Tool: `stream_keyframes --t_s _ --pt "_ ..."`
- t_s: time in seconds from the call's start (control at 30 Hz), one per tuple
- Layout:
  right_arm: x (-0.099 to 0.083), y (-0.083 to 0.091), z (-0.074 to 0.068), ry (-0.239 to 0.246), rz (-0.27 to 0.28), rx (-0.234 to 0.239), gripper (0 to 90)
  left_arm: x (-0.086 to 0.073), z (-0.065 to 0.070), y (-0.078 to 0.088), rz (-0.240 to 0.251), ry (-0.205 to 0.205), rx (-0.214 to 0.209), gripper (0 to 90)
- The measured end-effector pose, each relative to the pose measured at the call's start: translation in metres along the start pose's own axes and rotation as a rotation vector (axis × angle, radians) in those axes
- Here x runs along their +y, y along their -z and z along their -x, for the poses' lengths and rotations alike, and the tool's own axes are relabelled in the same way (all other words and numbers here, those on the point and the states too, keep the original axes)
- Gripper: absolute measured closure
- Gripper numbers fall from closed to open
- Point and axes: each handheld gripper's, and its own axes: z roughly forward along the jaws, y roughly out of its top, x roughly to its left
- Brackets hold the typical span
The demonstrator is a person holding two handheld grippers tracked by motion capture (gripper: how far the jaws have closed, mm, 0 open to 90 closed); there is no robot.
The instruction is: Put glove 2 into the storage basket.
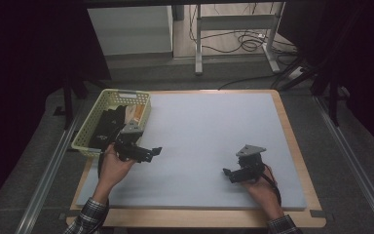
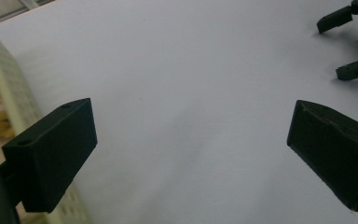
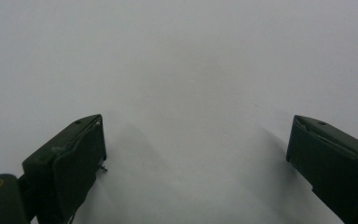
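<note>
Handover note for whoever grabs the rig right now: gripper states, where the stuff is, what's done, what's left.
Left gripper: open, empty, held just beside the basket at the table's left edge, pointing across the grey mat.
Right gripper: open, empty, low over the mat near the front right.
Items: dark items and a light brown one lie in the basket; what they are is too dim to tell.
Done: nothing visibly taken out; no items lie on the mat.
Left: probably reach into the basket with the left gripper, which is nearest.

Dim room beyond the table (image 1: 292,141): grey carpet (image 1: 341,161), metal desk legs (image 1: 198,44), tangled floor cables (image 1: 246,41).
</note>
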Motion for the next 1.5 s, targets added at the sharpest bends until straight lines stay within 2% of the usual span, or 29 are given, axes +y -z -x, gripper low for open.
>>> stream_keyframes --t_s 0.23,0.67,0.87,1.1,1.3,1.5 --pt "0.0 0.0 0.0 0.0 0.0 0.0 4.3 -0.004 0.014 -0.008 0.004 -0.018 -0.033 1.6" --pt "0.0 0.0 0.0 0.0 0.0 0.0 4.3 -0.019 0.034 -0.024 -0.01 -0.067 -0.051 1.3" --pt "0.0 0.0 0.0 0.001 0.0 0.0 4.3 -0.032 0.035 -0.034 -0.01 -0.057 -0.088 0.2" --pt "0.0 0.0 0.0 0.001 0.0 0.0 4.3 -0.045 0.035 -0.042 -0.024 -0.055 -0.099 0.0" --pt "0.0 0.0 0.0 0.001 0.001 0.0 4.3 -0.057 0.037 -0.048 -0.038 -0.074 -0.114 0.0" --pt "0.0 0.0 0.0 0.002 0.001 -0.001 4.3 -0.067 0.04 -0.057 -0.077 -0.091 -0.106 0.0"
